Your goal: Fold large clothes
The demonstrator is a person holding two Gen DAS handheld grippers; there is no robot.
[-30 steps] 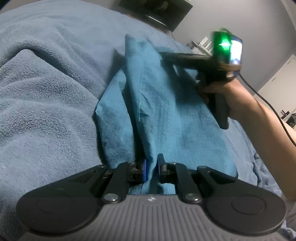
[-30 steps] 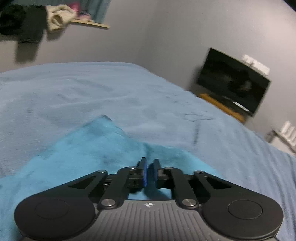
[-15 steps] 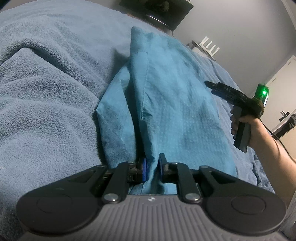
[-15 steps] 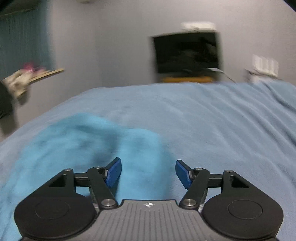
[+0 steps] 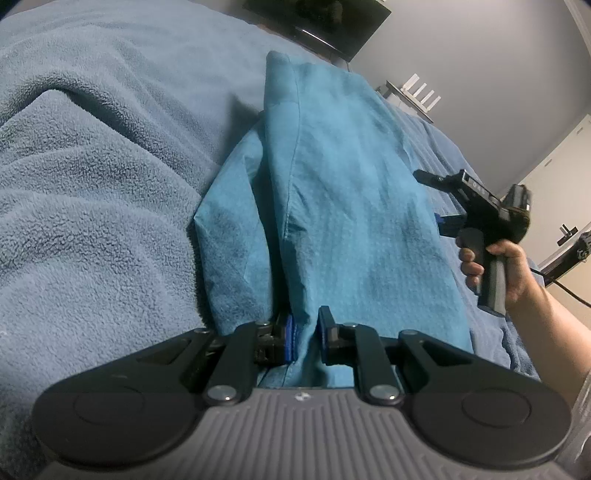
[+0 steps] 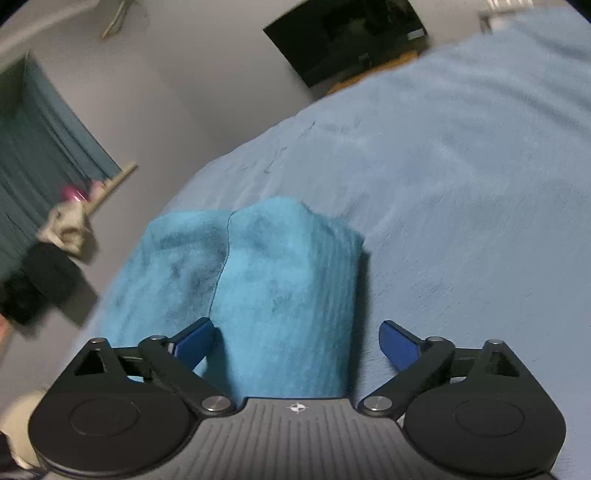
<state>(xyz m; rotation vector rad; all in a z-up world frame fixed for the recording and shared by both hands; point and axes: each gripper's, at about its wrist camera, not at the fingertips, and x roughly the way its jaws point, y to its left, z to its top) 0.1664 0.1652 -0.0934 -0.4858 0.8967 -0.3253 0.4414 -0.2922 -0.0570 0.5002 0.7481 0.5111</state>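
Note:
A teal garment lies folded lengthwise on the blue fleece blanket. My left gripper is shut on the garment's near edge, with cloth pinched between its blue pads. In the left wrist view my right gripper is held in a hand beside the garment's right edge, a little above the bed. In the right wrist view the right gripper is open and empty, with the garment lying past its fingers.
A dark TV on a wooden stand is beyond the bed. A white router sits on a side surface. Clothes hang by a teal curtain. A cable trails from the right gripper.
My right gripper let go of the far part of the garment, opened, and drew back to the right side of the bed. The folded layer now lies flat. My left gripper kept its grip.

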